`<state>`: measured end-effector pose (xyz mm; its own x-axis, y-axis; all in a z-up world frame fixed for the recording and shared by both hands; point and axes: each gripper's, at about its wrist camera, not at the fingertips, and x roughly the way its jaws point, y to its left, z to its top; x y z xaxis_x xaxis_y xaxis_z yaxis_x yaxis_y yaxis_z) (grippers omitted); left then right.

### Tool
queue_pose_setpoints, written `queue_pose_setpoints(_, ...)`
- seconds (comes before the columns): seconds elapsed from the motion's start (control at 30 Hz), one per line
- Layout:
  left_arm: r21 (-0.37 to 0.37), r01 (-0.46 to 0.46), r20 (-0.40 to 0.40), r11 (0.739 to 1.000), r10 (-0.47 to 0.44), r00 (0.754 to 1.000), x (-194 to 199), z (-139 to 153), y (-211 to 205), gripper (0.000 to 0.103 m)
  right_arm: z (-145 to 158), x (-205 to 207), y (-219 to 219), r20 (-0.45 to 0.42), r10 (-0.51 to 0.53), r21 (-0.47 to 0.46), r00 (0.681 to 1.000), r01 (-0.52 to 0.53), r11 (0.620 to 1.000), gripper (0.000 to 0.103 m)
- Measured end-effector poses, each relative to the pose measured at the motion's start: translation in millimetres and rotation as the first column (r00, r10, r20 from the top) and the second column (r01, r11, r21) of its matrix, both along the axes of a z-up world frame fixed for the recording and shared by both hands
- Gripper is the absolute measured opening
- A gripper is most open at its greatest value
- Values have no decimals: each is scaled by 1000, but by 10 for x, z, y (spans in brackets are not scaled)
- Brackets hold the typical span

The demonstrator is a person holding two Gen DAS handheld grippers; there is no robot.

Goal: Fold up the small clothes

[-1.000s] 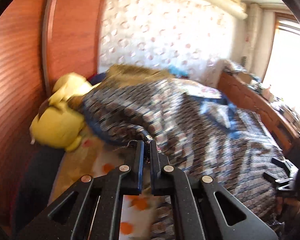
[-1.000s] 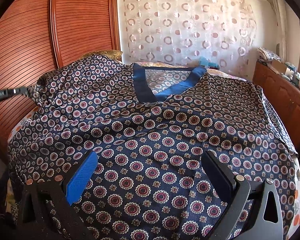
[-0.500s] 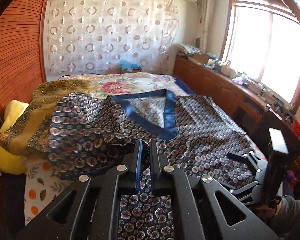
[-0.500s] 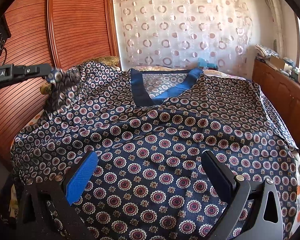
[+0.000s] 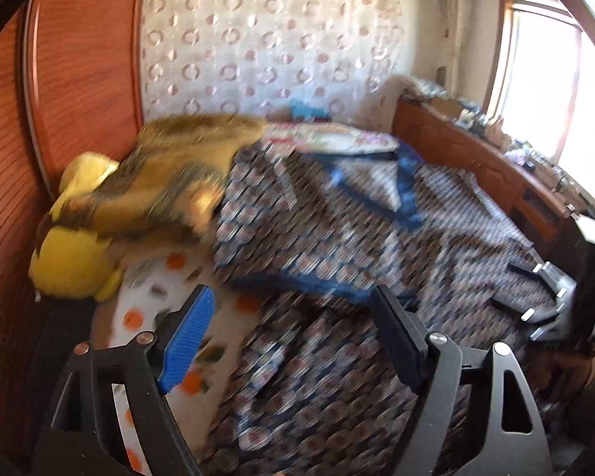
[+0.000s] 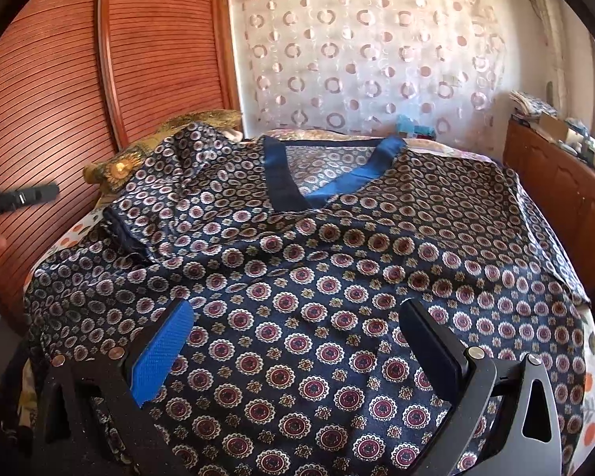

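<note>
Fabric covers nearly all of the bed in front of you: a navy patterned shirt with a blue V-neck collar lies spread face-up, collar toward the curtain. Its sleeve on your left side is folded inward over the chest, the cuff edge lying near the shirt's left shoulder area.

Your left gripper has its jaws wide apart and holds nothing; it hangs over the shirt's left edge, where the white sheet with orange dots shows beside the cloth. That view is badly motion-blurred, so finer detail cannot be made out. Seen from your right wrist, only the tip of your left gripper shows at the far left, clear of the folded sleeve.

Your right gripper also has its jaws wide, empty, poised above the lower front of the shirt; whether the fingertips touch the fabric cannot be told.

A yellow plush toy sits at the bed's left edge against the wooden wardrobe, with a gold-brown pillow just behind it. A wooden sideboard runs along the right side of the room.
</note>
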<state>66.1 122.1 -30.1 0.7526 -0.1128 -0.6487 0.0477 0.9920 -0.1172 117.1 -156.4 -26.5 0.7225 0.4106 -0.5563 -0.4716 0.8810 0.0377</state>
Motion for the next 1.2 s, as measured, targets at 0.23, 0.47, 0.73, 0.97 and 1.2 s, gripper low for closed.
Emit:
queue_pose_setpoints(0.23, 27, -58, -80, 998, 60, 995, -62, -400, 259, 81, 356, 118, 281, -6, 156, 9, 988, -156, 988, 102)
queue_pose_setpoints(0.47, 21, -90, -103, 996, 92, 990, -67, -591, 365, 81, 446, 474, 1085, -44, 343, -9, 938, -344, 939, 88)
queue_pose_setpoints(0.73, -6, -109, -104, 994, 108, 989, -108, -646, 511, 81, 304, 859, 2001, -95, 474, -29, 875, -478, 878, 70)
queue_pose_setpoints(0.97, 10, -100, -97, 995, 101, 990, -118, -651, 511, 81, 70, 1045, 2560, -158, 518, -146, 841, -539, 830, 58)
queue_pose_setpoints(1.2, 12, -100, -83, 995, 101, 991, -128, -657, 512, 81, -42, 1113, 2767, -171, 497, -226, 850, -525, 820, 10)
